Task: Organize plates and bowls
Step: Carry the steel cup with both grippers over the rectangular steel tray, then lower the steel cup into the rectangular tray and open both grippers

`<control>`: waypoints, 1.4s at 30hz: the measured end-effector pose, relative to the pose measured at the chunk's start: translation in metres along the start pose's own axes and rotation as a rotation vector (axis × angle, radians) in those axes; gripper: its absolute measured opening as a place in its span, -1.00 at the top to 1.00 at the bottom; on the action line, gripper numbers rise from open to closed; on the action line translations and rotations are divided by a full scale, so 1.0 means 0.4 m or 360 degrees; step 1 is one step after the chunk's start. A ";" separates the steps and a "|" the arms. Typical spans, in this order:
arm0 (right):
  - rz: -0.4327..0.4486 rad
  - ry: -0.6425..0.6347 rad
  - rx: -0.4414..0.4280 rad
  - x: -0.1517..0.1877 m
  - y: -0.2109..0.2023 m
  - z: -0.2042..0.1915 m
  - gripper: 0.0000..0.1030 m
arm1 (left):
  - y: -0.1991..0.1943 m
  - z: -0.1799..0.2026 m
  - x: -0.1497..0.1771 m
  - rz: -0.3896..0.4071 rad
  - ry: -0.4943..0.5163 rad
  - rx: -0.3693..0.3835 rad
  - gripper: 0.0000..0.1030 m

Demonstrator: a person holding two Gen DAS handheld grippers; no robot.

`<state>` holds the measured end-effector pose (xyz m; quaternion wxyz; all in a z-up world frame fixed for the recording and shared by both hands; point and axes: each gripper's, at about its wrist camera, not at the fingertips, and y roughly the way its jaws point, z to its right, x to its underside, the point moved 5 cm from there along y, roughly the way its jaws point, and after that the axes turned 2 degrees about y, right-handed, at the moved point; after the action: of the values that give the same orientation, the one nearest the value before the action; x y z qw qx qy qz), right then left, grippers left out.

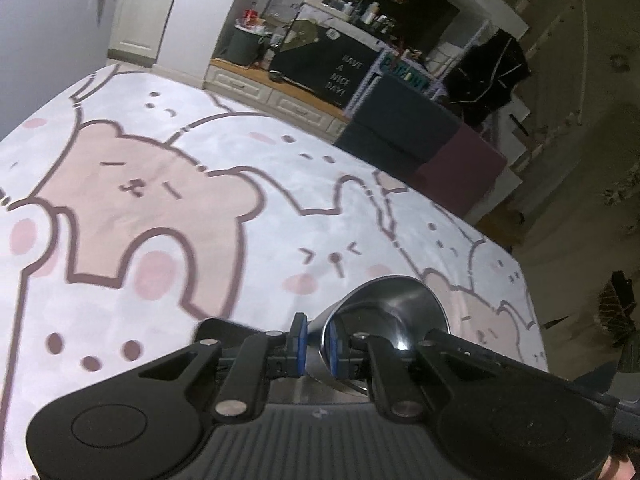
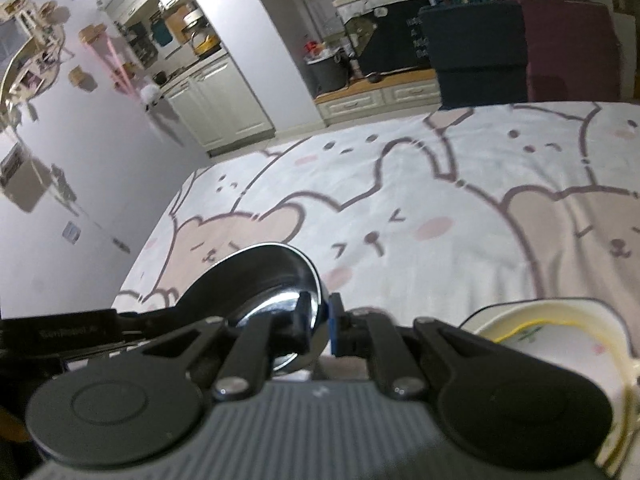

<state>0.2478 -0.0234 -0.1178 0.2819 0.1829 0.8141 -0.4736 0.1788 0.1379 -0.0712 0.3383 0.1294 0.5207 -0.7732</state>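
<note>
A shiny steel bowl [image 1: 390, 308] hangs above the table. My left gripper [image 1: 315, 344] is shut on its left rim, one blue pad inside the wall and one outside. In the right wrist view the steel bowl [image 2: 256, 276] lies to the left, and my right gripper [image 2: 320, 324] is shut on its right rim. It looks like one bowl held from both sides. The black bar at the left edge of that view seems to be the other gripper [image 2: 60, 334]. A white dish with a yellow ring [image 2: 560, 332] sits on the cloth at lower right, partly hidden by my right gripper.
The table carries a white cloth printed with pink bears [image 1: 160, 208]. Beyond its far edge stand dark blue and maroon boxes [image 1: 424, 140], white drawers [image 1: 280, 100] and cluttered shelves. A grey wall [image 2: 80, 200] runs along the table's left side.
</note>
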 end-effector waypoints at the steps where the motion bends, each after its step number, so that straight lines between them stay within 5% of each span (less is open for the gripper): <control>1: -0.0013 -0.0014 -0.0001 0.009 0.007 -0.011 0.82 | -0.002 -0.012 0.002 -0.0004 -0.0005 -0.0010 0.78; 12: -0.0193 -0.0102 -0.0021 0.087 0.093 -0.097 0.82 | 0.009 -0.130 0.055 -0.0095 -0.0070 -0.0090 0.78; 42: -0.0378 -0.0092 0.0062 0.138 0.191 -0.093 0.83 | 0.078 -0.185 0.101 -0.0252 -0.0176 -0.0126 0.78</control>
<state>0.2376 0.0477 -0.1891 0.2436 0.0769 0.8123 -0.5243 0.1581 0.1812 -0.1473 0.3091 0.0316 0.5399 -0.7823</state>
